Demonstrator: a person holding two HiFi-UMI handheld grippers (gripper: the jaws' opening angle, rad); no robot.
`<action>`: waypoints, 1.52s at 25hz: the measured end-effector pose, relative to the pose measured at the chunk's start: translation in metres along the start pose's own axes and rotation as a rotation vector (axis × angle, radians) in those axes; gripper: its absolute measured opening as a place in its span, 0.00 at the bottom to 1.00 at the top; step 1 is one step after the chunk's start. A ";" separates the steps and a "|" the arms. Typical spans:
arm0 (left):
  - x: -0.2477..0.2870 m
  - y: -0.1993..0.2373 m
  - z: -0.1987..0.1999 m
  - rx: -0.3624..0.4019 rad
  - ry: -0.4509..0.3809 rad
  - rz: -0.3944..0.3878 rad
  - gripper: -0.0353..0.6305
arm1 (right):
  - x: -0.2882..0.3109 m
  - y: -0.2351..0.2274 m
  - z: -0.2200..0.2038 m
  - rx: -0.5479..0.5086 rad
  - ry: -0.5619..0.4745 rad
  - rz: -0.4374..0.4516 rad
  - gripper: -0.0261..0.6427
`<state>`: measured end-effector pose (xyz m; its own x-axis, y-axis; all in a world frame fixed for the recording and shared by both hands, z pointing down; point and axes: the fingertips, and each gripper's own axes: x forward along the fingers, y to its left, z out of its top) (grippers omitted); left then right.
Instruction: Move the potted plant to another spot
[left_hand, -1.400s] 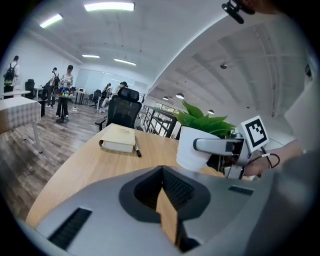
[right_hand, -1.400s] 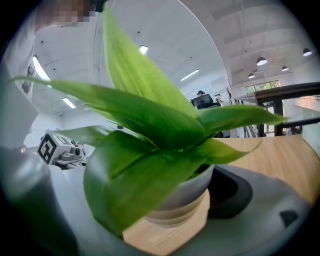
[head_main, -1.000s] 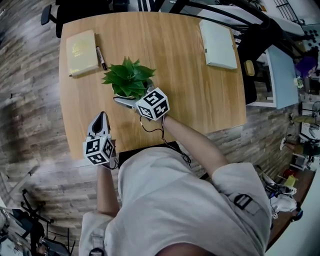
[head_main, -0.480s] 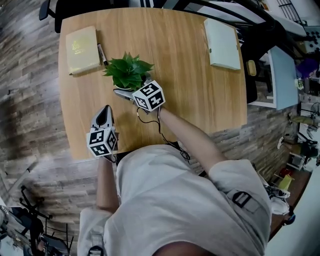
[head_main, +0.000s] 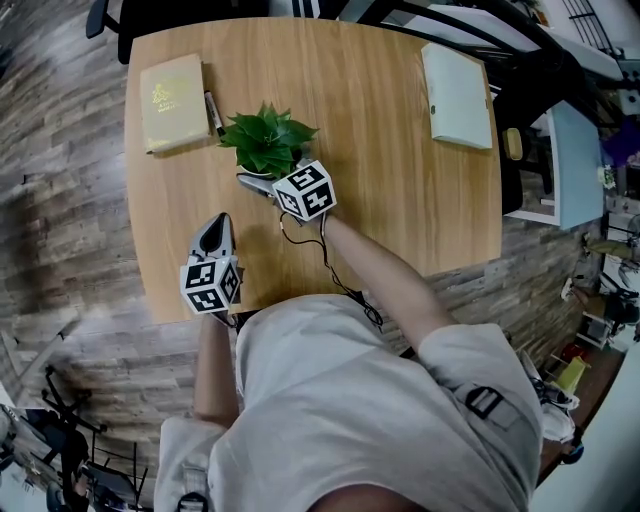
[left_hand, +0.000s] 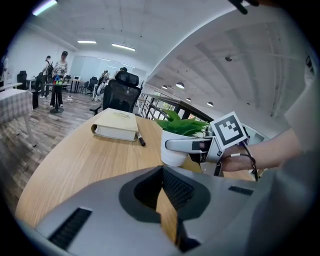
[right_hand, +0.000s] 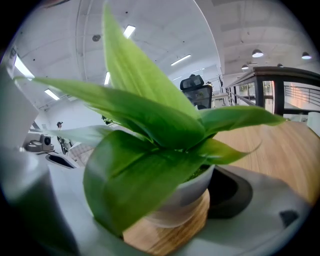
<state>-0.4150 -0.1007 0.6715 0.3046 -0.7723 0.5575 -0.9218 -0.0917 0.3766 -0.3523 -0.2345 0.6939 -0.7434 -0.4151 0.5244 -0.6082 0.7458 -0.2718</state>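
Potted plant (head_main: 268, 143) sits between the jaws of the right gripper (head_main: 258, 181), clenched around its white pot low over the tabletop (head_main: 380, 140) apparently for carrying, while the left gripper (head_main: 215, 236), well short of it, idles closed and empty.

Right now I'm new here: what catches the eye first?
The green plant, left of centre on the table, has its pot clamped in the right gripper fingers. The left gripper, shut, hovers by the near edge; a tan book and a pale book fill the far corners.
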 end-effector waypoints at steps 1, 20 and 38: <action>0.001 0.000 0.000 0.000 0.002 -0.001 0.07 | 0.001 -0.002 -0.001 -0.002 0.003 -0.002 0.83; 0.007 -0.008 -0.007 0.031 0.033 -0.020 0.07 | -0.005 -0.003 -0.019 -0.086 0.031 -0.039 0.84; -0.003 -0.013 -0.013 0.020 0.024 0.001 0.07 | -0.022 0.010 -0.041 -0.102 0.055 -0.002 0.85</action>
<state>-0.4003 -0.0891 0.6748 0.3093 -0.7568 0.5758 -0.9267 -0.1041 0.3611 -0.3310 -0.1965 0.7126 -0.7240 -0.3898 0.5691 -0.5764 0.7950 -0.1888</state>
